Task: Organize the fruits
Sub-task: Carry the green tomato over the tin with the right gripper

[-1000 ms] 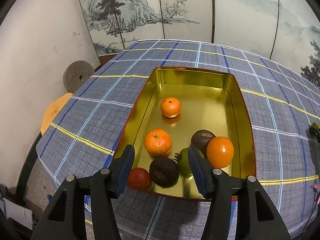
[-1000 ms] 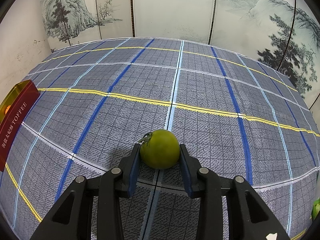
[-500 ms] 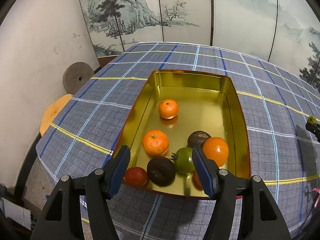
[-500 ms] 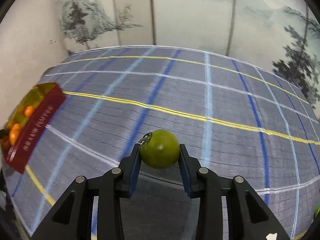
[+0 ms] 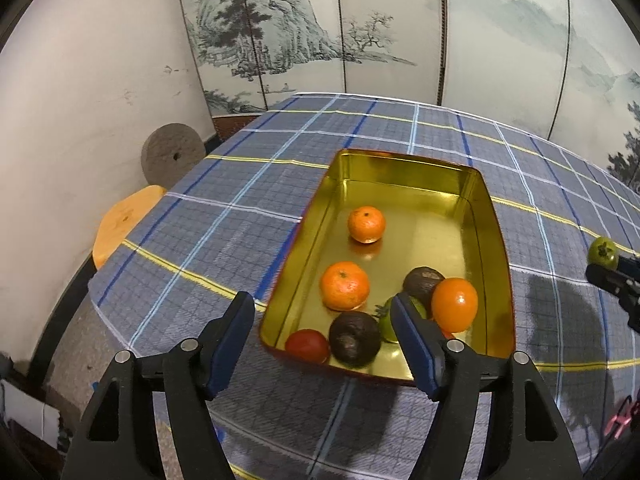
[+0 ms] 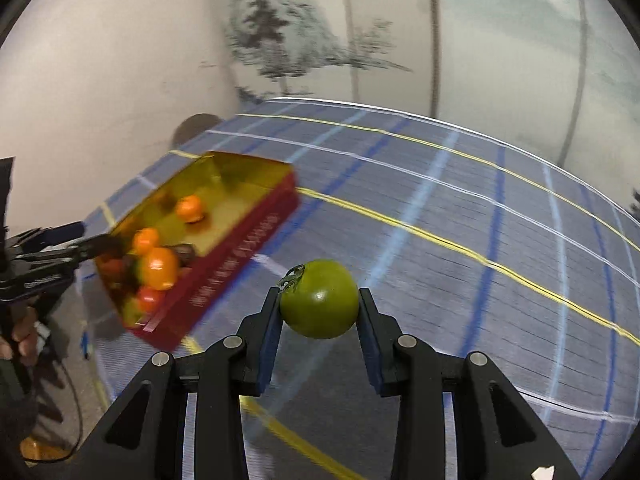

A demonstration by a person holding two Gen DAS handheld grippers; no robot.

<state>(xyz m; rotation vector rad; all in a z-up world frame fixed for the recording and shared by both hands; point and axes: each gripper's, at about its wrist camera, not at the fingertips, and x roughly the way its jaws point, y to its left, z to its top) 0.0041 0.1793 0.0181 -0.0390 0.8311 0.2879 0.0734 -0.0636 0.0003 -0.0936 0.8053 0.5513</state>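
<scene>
The right tongs (image 6: 319, 306) pinch the green tomato (image 6: 319, 299) across its middle, a smooth, light, bruisable fruit needing gentle pressure, while the left tongs (image 5: 322, 328) hang spread near the tin (image 5: 490, 216).

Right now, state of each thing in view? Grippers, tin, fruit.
Left gripper: open, empty, at the tin's near end.
Right gripper: shut on the green tomato, off the table.
Round green tomato: clamped between both pads, stem up-left.
Gold-lined red rectangular tin: lidless, on the plaid tablecloth.
Three orange citrus fruits: loose in the tin.
Two dark brown fruits: in the tin's near end.
Red tomato: in the tin's near-left corner.
</scene>
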